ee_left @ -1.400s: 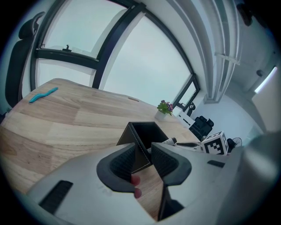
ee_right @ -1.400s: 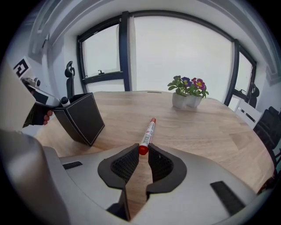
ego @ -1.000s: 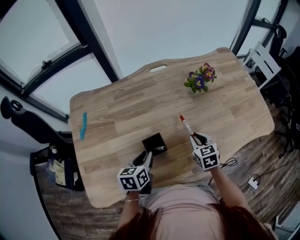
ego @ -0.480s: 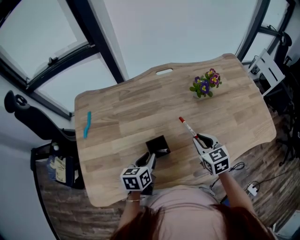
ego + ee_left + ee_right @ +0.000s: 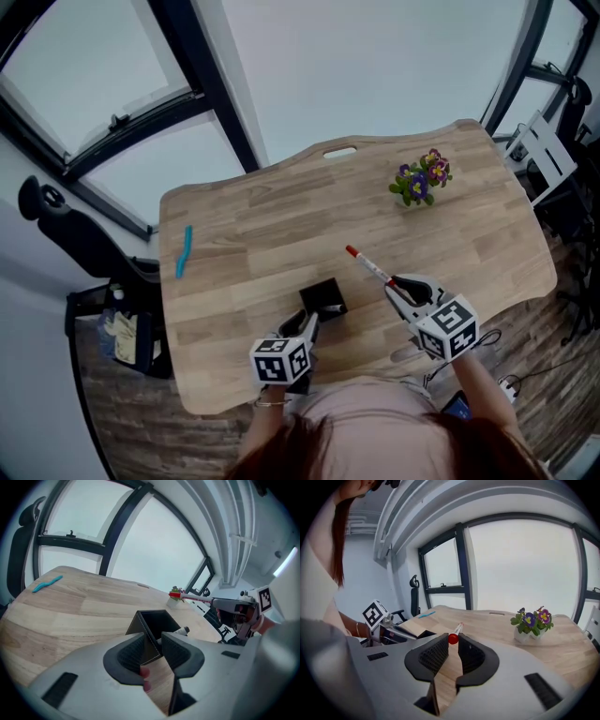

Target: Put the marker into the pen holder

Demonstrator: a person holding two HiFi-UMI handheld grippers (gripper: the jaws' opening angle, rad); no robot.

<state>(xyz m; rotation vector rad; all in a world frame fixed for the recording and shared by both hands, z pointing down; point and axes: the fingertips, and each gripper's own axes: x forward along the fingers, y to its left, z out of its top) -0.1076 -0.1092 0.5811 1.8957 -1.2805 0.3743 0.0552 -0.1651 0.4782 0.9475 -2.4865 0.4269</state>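
Observation:
The black square pen holder stands on the wooden table near its front edge. My left gripper is shut on the holder's near wall; its pads press that wall from both sides. A white pen end shows at the holder's rim. To the right, my right gripper is shut on the white marker, held above the table. Its red cap points up-left, past the holder's right side. In the right gripper view the marker sticks out between the pads.
A small pot of purple flowers stands at the table's far right. A blue strip lies near the left edge. A black office chair is beyond that edge. Cables lie on the floor at the right.
The marker's red cap has swung left, closer to the pen holder, as the right gripper shifted. The left gripper has kept its hold on the holder.

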